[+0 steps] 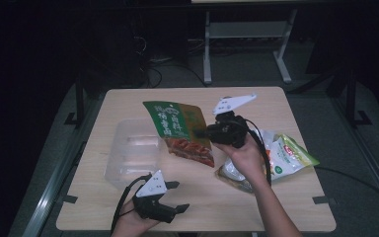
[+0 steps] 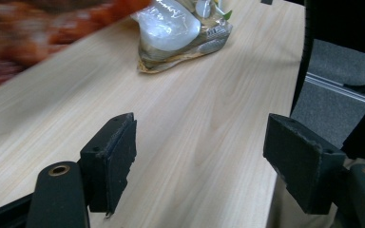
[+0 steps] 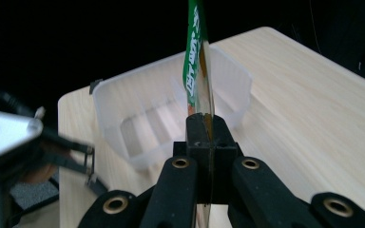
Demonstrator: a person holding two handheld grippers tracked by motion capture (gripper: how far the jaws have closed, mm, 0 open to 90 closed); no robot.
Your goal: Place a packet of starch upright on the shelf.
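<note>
A green and orange snack bag [image 1: 180, 131] hangs in the air over the table, right of a clear plastic bin [image 1: 131, 153]. My right gripper [image 1: 201, 132] is shut on the bag's right edge. In the right gripper view the bag [image 3: 197, 66] stands edge-on between the closed jaws, with the bin [image 3: 171, 111] behind it. My left gripper [image 1: 176, 196] rests near the table's front edge, open and holding nothing. In the left gripper view its pads [image 2: 111, 159] stand wide apart over bare wood.
Two more snack bags lie at the right of the table: a green and white one [image 1: 288, 155] and a clear-fronted one [image 1: 234, 175], the latter also ahead of the left gripper [image 2: 183, 35]. The table's right edge [image 1: 321, 192] is close to them.
</note>
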